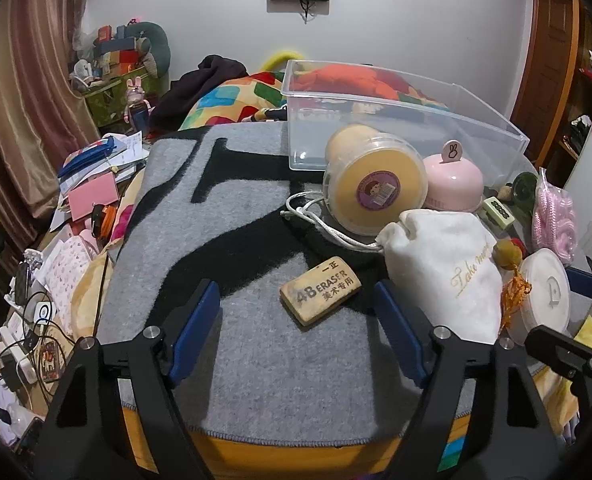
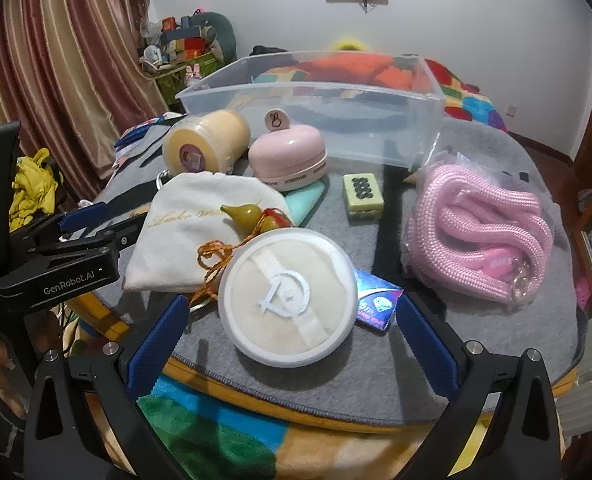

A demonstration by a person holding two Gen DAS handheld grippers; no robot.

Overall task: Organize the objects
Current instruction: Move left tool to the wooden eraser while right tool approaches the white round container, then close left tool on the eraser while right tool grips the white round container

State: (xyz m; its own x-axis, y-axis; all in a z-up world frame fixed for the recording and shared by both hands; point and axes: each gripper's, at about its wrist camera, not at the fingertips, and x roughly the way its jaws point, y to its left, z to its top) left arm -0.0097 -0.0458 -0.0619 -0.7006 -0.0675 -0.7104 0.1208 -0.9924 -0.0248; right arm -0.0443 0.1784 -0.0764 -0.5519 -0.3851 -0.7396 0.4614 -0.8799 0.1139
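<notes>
Readable print on three things

The eraser (image 1: 320,290) reads "4B ERASER" with Chinese characters beside it; the white pouch (image 1: 442,276) carries gold script beginning "Take"; the left gripper (image 2: 96,216), seen from the right wrist, bears "GenRobot.AI" on its body.

Bare grey mat (image 1: 256,360) left of and below the eraser (image 1: 320,296); crowded on its right by the white pouch (image 1: 444,272), behind by the yellow jar (image 1: 372,188).
</notes>
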